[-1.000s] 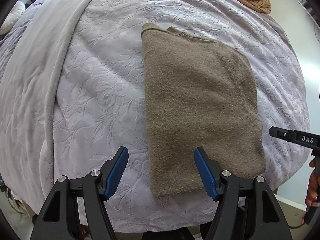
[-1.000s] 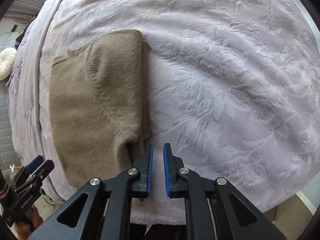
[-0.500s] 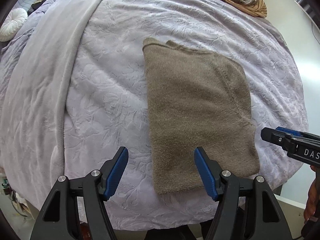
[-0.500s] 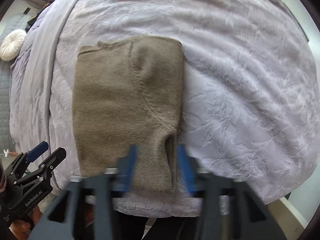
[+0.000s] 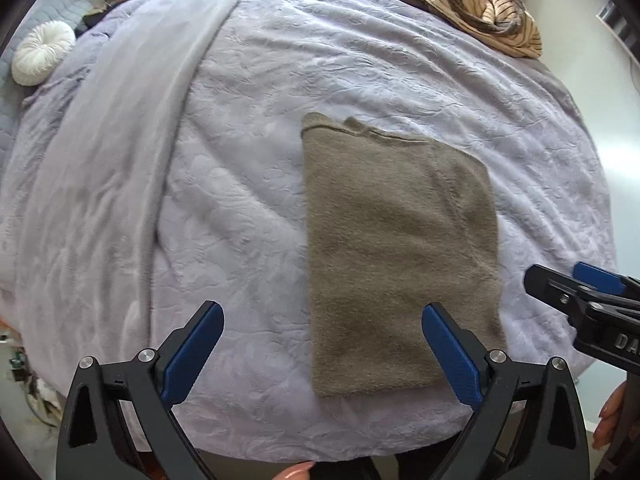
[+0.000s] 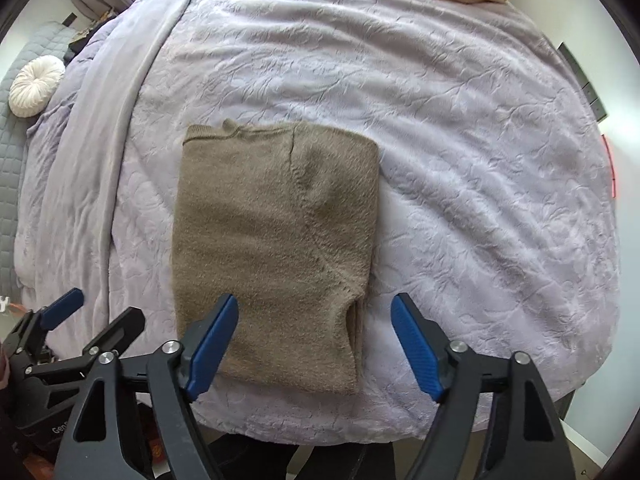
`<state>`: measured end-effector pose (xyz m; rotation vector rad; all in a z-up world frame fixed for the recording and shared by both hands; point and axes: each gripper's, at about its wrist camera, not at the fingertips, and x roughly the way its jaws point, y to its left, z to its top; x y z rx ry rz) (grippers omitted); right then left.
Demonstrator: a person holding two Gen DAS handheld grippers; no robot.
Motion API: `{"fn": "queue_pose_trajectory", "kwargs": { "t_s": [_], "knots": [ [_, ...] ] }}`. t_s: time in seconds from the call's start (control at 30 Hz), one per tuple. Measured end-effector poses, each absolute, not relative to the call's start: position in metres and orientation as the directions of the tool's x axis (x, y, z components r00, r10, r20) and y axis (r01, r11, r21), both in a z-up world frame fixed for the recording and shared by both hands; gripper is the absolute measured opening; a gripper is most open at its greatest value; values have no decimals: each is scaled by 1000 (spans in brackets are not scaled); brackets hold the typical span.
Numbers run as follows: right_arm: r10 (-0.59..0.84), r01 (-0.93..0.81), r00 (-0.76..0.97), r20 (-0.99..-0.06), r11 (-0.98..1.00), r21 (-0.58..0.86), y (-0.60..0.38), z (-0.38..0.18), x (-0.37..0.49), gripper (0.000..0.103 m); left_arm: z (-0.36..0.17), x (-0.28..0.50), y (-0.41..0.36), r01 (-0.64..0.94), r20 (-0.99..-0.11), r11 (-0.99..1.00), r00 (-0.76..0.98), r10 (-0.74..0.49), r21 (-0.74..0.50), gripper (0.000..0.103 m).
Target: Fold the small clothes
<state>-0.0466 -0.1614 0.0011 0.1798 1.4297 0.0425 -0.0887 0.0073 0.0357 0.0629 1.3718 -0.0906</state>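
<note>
We see a brown sweater (image 6: 276,248) folded flat on the near part of the purple blanket (image 6: 480,160). Our left gripper (image 5: 322,344) and right gripper (image 6: 316,336) are both wide open above it, holding nothing

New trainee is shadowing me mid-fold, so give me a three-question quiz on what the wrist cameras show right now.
1. True or false: the right tool is shut on the brown sweater.
2. Multiple choice: where does the striped garment lie? A) under the sweater B) at the far edge of the bed C) in the left tool
3. Fill in: the sweater lies folded into a rough ____ on the lavender bedspread.

Key: 1. False; both tools are open and hold nothing. 2. B. 3. rectangle.
</note>
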Motion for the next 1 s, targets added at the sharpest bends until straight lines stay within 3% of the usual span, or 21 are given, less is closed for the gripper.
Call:
{"fn": "queue_pose_trajectory", "kwargs": {
  "t_s": [0.33,1.0],
  "knots": [
    [112,86,121,-986,989,123,-162,2,-51,90,33,-88,15,40,-990,999,138,-40,-34,100],
    [102,73,113,-988,991,111,-158,1,-51,90,36,-88,15,61,-990,998,142,-14,-6,100]
  ]
}}
